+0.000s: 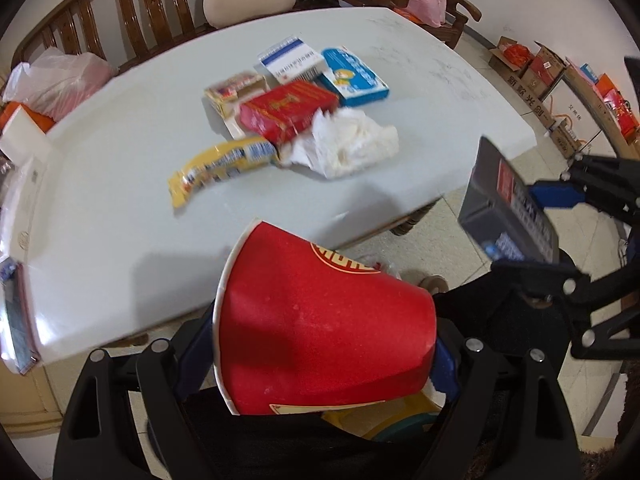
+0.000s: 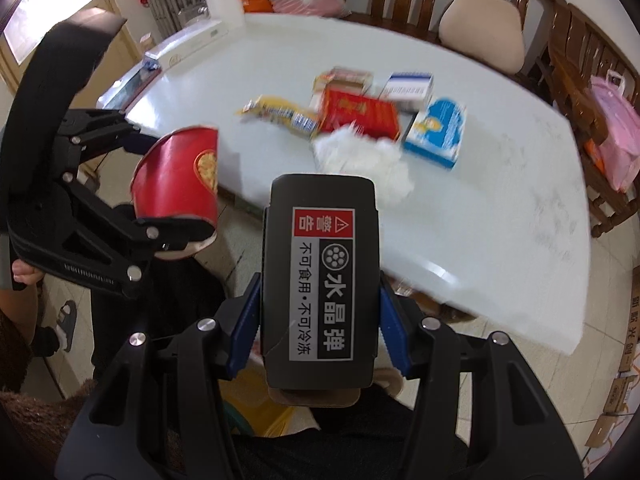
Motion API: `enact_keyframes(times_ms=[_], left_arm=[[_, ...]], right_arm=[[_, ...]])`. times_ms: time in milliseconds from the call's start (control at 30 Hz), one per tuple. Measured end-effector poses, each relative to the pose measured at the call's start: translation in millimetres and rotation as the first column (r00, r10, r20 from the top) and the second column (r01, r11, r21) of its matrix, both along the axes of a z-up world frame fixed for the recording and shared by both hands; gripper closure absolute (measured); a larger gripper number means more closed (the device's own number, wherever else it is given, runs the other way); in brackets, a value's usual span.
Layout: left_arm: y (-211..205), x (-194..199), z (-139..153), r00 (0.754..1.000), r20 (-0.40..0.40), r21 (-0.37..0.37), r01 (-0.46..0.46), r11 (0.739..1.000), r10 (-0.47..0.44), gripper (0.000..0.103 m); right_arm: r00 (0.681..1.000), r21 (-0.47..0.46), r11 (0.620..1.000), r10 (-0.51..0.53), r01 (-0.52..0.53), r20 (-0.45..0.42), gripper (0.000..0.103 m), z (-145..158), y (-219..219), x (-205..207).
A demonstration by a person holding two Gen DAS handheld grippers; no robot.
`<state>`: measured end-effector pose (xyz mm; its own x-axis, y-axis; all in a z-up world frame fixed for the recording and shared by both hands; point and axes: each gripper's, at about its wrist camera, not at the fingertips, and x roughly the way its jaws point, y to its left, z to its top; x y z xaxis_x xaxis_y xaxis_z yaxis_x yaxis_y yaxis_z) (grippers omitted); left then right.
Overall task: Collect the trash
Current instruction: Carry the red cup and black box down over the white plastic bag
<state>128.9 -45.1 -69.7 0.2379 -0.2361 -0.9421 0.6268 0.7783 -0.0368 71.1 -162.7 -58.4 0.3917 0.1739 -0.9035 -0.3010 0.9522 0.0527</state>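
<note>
Table (image 1: 420, 92): white; red box (image 1: 288, 110), blue box (image 1: 354, 76), yellow wrapper (image 1: 224, 166), crumpled tissue (image 1: 348, 144) are being left on it.
Left gripper (image 1: 324, 344): red paper cup (image 1: 320, 328) is being pinched off the table's edge.
Right gripper (image 2: 320, 320): black box (image 2: 322, 280) is being clamped above tiled floor (image 2: 500, 364).
Room: wooden bench (image 1: 132, 20) is being seen behind.

red paper cup (image 1: 324, 320) tipped, held off table | black box (image 2: 320, 280) held | remaining litter clustered mid-table (image 1: 440, 80)

Bare tabletop (image 1: 420, 56) around the central litter cluster (image 1: 296, 116).

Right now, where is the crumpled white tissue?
The crumpled white tissue lies on the white table, touching the red box, with the blue box just behind it.
</note>
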Motion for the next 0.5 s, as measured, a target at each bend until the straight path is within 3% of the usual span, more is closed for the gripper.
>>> enact_keyframes(times_ms=[500], left_arm=[[-2.3, -30.5, -85.1, 0.998, -0.059, 0.014, -0.015, 1.000, 0.016, 0.020]], right_arm=[[0.997, -0.027, 1.000, -0.006, 0.004, -0.082, 0.049, -77.5, 11.3, -36.9]])
